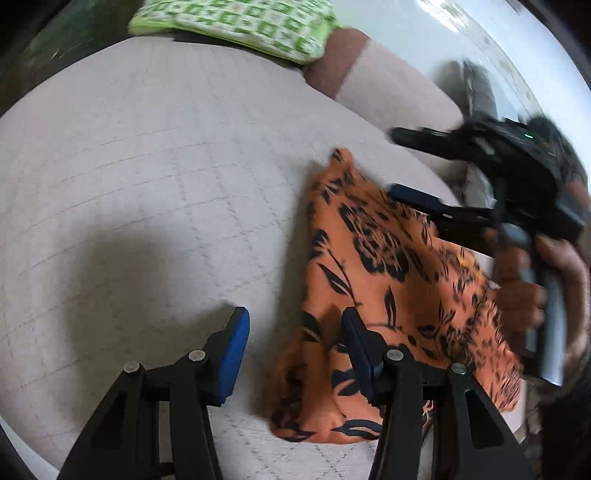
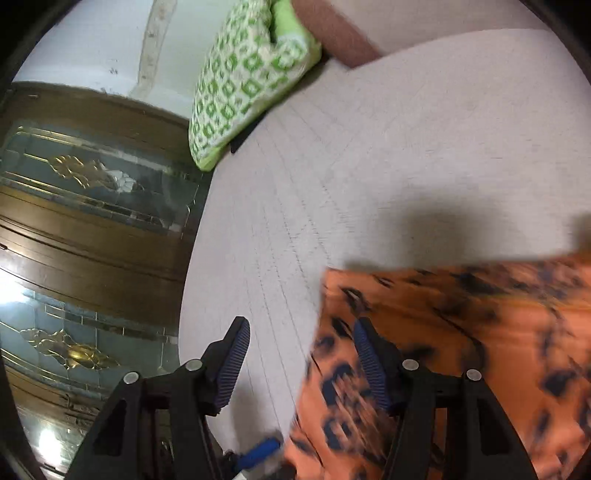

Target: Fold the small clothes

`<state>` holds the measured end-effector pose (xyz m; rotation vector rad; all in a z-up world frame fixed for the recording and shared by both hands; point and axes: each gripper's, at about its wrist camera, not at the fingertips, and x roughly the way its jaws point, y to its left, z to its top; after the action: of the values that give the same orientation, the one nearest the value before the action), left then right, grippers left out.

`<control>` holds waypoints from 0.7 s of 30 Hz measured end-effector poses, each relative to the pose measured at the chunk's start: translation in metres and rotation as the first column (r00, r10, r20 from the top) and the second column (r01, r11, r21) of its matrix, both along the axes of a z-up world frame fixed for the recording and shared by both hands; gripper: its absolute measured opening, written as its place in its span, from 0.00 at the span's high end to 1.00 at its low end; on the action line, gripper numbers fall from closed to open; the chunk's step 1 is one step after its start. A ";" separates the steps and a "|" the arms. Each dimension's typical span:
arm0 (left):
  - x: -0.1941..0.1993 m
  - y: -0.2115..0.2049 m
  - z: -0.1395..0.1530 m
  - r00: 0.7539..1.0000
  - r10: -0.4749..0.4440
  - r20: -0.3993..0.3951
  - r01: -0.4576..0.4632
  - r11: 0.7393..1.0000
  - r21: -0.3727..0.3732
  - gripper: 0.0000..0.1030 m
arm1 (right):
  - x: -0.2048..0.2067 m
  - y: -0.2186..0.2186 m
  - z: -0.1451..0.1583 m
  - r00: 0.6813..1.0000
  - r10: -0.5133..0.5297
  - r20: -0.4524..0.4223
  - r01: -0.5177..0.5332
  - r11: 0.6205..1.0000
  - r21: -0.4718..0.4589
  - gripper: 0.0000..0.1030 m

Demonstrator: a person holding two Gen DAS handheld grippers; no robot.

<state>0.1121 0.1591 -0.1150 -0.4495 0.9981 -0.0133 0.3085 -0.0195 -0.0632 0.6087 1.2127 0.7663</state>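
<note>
Looking through the left wrist view first: your left gripper (image 1: 293, 349) hung with its jaws spread and nothing pinched. One blue pad stood over the bare pale bedspread (image 1: 147, 177), the other over the near edge of the orange floral garment (image 1: 373, 266). I couldn't tell if that pad touched the cloth. The garment lay on the bedspread as a rough wedge, narrow end away from you, with doubled layers and a rolled lip at the near end, so at least one fold looked done. It wasn't a tidy packet: edges were uneven and the side nearest your right hand (image 1: 524, 291) was rumpled. Your right gripper (image 1: 391, 162) sat over the far corner, jaws apart, no cloth between them. A green patterned pillow (image 1: 236, 26) lay at the far end of the bed, well apart from the work.

Right wrist view, heavily blurred: your right gripper (image 2: 301, 360) showed jaws spread and empty, one ribbed pad over bedspread (image 2: 388, 155), the other over the garment's (image 2: 461, 332) edge. The pillow (image 2: 243, 77) leaned by a wooden cabinet with glass panels (image 2: 88, 206).

My call: mid-fold. You'd still need to regrip, square the edges and make a last fold. No other clothes showed.
</note>
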 end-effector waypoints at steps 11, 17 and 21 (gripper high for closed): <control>-0.017 -0.033 0.029 0.983 0.017 0.184 -0.052 0.981 0.189 0.48 | -0.184 -0.277 0.027 0.898 -0.427 0.105 0.437 0.892 -0.114 0.33; -0.011 -0.098 0.041 0.966 -0.146 0.214 0.089 0.963 0.256 0.48 | -0.273 -0.377 -0.032 0.750 -0.649 -0.128 0.647 0.760 -0.065 0.31; -0.015 -0.132 0.041 0.960 -0.214 0.180 0.160 0.949 0.271 0.48 | -0.270 -0.391 -0.062 0.711 -0.672 -0.207 0.688 0.726 0.004 0.31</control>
<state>0.0971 0.0271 -0.0740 -0.1126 0.8200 -0.1010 0.0386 -0.4107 -0.1248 1.1415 1.0131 0.1173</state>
